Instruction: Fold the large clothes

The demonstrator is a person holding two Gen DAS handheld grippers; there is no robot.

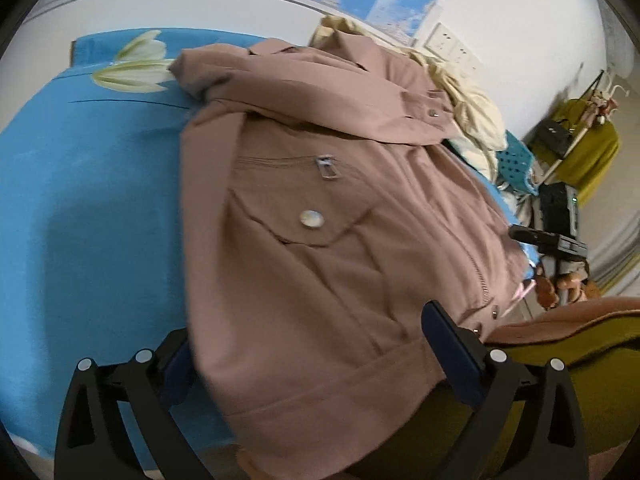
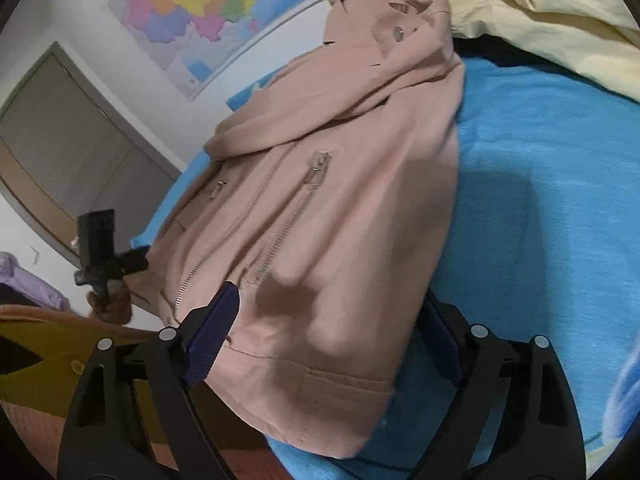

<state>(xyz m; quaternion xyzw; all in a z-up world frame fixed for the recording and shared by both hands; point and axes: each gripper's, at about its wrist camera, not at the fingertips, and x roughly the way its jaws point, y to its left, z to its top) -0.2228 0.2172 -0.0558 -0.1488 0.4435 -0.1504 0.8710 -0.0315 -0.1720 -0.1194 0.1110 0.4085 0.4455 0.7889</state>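
Observation:
A dusty-pink zip jacket lies front up on a blue bedsheet, sleeves folded in. It also shows in the right wrist view. My left gripper is open, its fingers straddling the jacket's hem at the left corner. My right gripper is open, its fingers either side of the hem's right part. The other gripper shows at the left of the right wrist view, and at the right of the left wrist view.
A pale yellow garment is heaped beyond the jacket's collar. A map hangs on the wall. A teal basket and a rack with an olive garment stand beside the bed. The person's olive sleeve is close.

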